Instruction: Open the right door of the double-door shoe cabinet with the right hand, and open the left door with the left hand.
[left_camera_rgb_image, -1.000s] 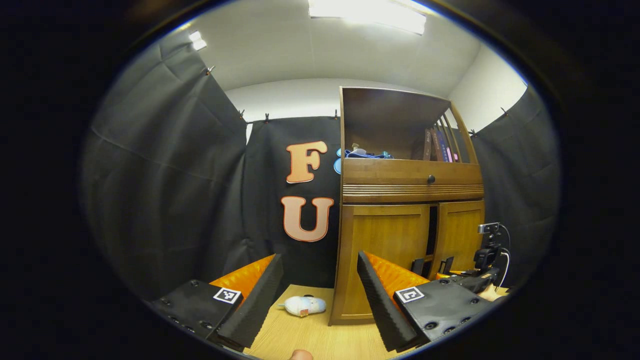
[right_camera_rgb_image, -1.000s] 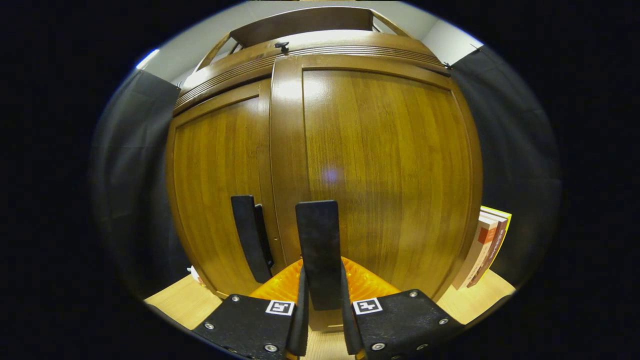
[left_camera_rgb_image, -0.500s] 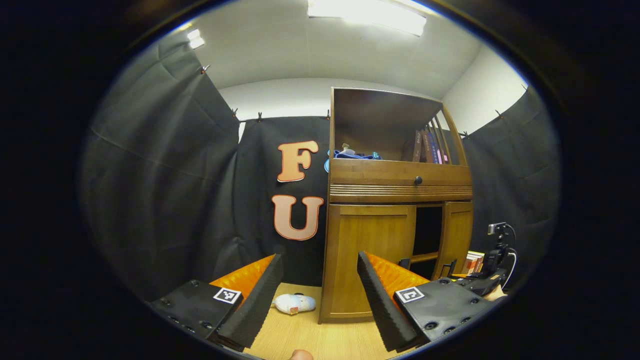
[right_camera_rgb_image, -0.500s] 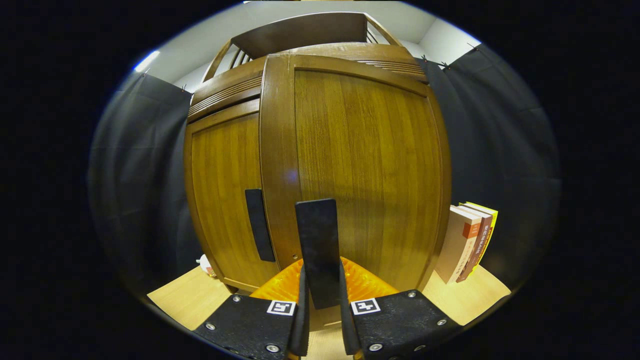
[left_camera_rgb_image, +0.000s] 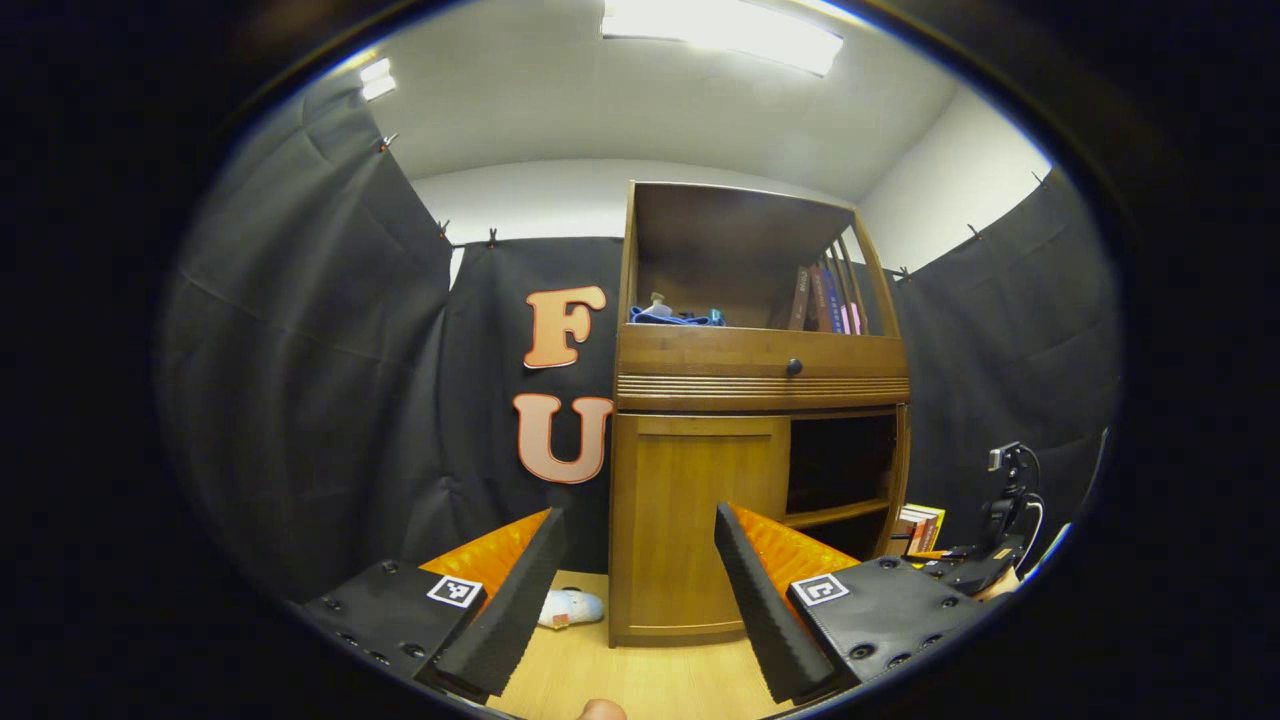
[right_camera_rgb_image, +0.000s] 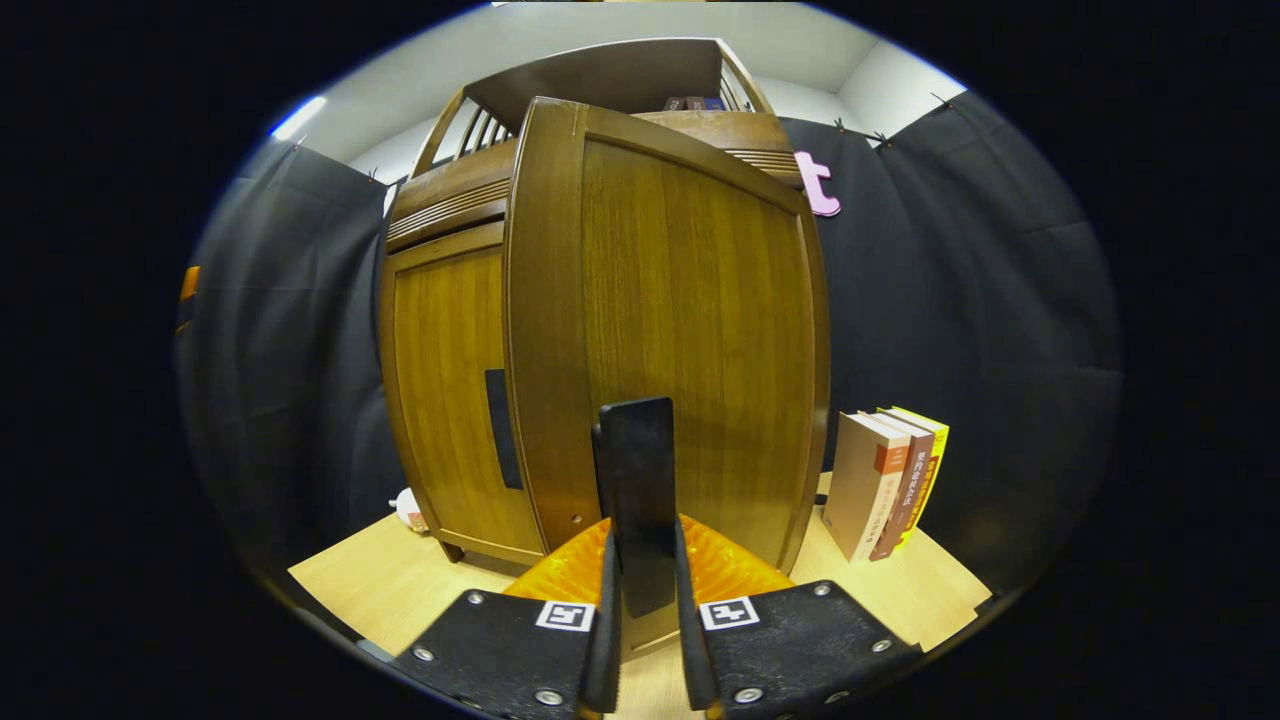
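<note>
Right door (right_camera_rgb_image: 690, 330) open, handle (right_camera_rgb_image: 635, 490) pinched

Books (right_camera_rgb_image: 890, 480) stand upright on the wooden tabletop (right_camera_rgb_image: 380, 580). A small white plush toy (left_camera_rgb_image: 570, 607) lies there too. More books (left_camera_rgb_image: 825, 300) fill the upper shelf.

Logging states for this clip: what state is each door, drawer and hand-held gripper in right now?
Right door: swung open, its handle clamped.
Left door: closed.
Drawer: closed.
Right hand-held gripper: shut on the handle.
Left hand-held gripper: open, holding nothing, short of the cabinet.
</note>
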